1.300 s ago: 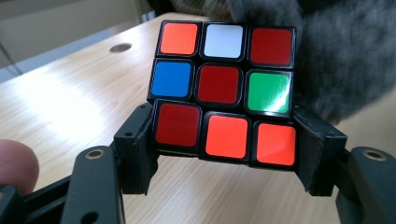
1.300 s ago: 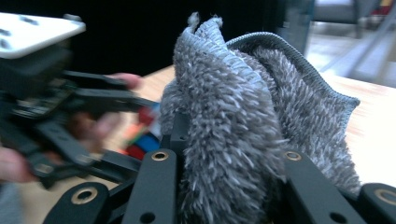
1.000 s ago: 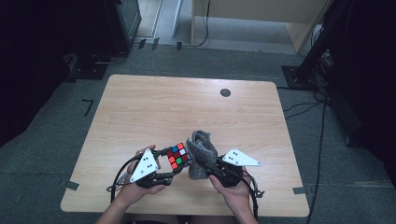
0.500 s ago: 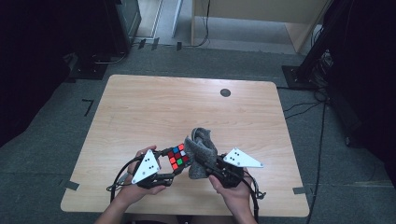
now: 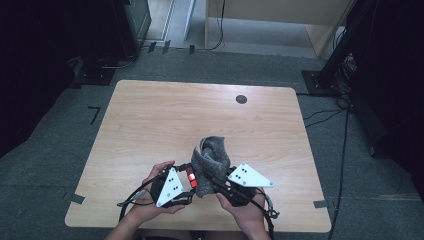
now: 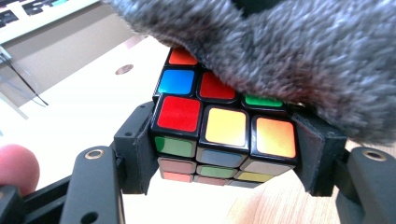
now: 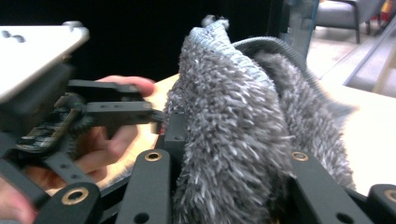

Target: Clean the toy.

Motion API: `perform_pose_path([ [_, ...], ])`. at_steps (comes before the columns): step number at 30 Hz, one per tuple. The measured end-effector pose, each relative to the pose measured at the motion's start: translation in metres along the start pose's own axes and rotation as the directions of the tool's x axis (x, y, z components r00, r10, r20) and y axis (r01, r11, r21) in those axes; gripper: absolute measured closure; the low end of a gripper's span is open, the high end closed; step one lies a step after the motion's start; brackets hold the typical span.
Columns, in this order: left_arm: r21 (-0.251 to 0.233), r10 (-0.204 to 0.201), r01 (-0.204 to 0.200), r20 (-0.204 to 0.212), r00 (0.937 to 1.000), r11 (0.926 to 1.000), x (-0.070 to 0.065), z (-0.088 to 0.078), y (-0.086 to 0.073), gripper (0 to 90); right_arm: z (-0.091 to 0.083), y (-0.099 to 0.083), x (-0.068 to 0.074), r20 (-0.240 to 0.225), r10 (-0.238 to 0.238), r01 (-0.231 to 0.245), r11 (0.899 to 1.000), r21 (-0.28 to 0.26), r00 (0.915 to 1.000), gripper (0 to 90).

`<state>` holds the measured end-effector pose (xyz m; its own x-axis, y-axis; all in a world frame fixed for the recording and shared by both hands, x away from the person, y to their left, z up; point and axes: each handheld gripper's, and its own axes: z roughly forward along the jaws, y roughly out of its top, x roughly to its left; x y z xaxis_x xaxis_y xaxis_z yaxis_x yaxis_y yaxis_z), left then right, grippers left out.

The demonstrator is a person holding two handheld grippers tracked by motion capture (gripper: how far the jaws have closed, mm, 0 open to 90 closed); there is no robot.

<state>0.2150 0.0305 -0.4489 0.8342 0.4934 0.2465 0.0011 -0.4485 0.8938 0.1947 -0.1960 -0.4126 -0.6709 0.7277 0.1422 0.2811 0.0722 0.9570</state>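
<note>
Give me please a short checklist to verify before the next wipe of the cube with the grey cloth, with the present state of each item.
1. Left gripper clamps the puzzle cube on two opposite sides: ok.
2. Grey fluffy cloth sits between the jaws of the right gripper, which have just been opening: the cloth fills the gap, but whether the grip is firm: cannot tell.
3. Cloth lies over the far part of the cube, in the left gripper view: ok.
4. Cube is covered completely: not ok, the near coloured squares are bare.
5. Table around the hands has room to work: ok.
</note>
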Motion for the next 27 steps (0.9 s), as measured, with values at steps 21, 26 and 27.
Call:
perform_pose_path([
  [21,-0.149,-0.101,0.111,0.075,0.9921,0.9826,0.013,-0.018,0.003,33.7,-0.002,-0.020,-0.043,-0.174,0.313,-0.325,0.945,-0.045,0.9337,65.9],
  [26,-0.151,-0.122,0.135,0.091,0.9884,0.9794,0.017,-0.017,0.000,33.7,-0.004,-0.022,-0.050,-0.066,0.302,-0.303,0.953,-0.008,0.9512,66.3],
  [27,-0.145,-0.118,0.130,0.091,0.9889,0.9808,0.016,-0.016,-0.001,33.7,-0.006,-0.019,-0.048,-0.073,0.291,-0.293,0.956,-0.029,0.9540,66.4],
])
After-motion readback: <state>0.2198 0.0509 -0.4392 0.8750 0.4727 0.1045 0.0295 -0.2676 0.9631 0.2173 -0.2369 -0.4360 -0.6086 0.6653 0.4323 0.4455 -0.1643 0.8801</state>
